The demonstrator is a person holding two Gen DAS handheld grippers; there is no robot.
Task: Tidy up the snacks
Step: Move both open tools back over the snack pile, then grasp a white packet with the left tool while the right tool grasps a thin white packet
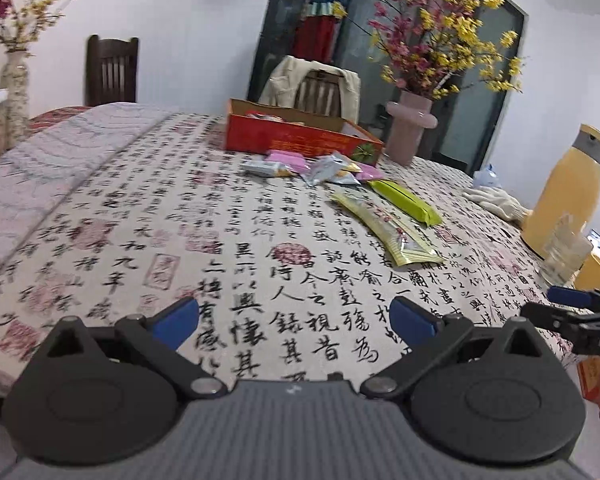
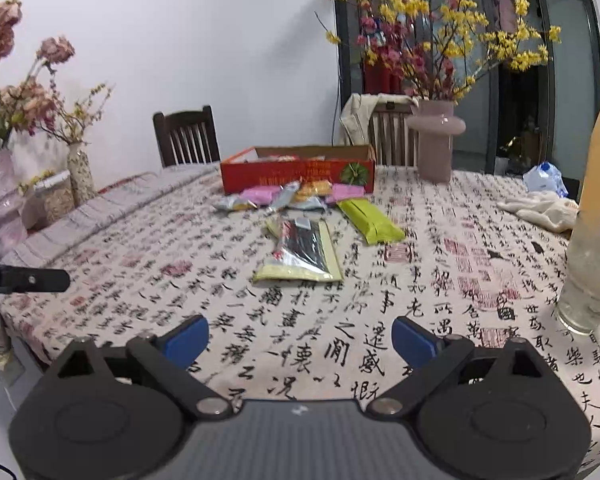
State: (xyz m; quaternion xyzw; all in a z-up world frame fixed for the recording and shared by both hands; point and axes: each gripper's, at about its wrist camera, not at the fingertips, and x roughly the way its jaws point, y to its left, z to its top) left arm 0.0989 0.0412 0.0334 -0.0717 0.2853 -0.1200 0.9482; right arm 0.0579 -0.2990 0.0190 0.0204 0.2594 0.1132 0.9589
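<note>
The left gripper [image 1: 296, 316] hovers low over the near edge of the table, its blue-padded fingers spread wide with nothing between them; the right gripper [image 2: 300, 334] hangs beside it, equally spread and empty. Under both lies a tablecloth [image 2: 380, 300] printed with black calligraphy and red seals, and off to the left gripper's left a striped runner [image 1: 48, 160] covers the rest of the table.

Well ahead of both grippers sit the snacks: a long pale-yellow packet [image 2: 300, 254] nearest, a green packet [image 2: 370, 220] just right of it, then a loose cluster of small pink, silver and yellow sachets [image 2: 276, 196] touching the front wall of an open red box [image 2: 296, 174], which already holds some packets.

Beyond the box, right of centre, a pink vase [image 2: 436, 142] carries yellow and red blossom branches. To the right gripper's right stand a clear glass [image 2: 592, 276] and a tall yellow flask [image 1: 568, 188], with white cloth gloves [image 2: 540, 208] farther back. Dark wooden chairs [image 2: 186, 136] face the far edge, one draped with a pale jacket [image 1: 280, 80]. Behind are a white wall and dark glass doors [image 2: 560, 80].
</note>
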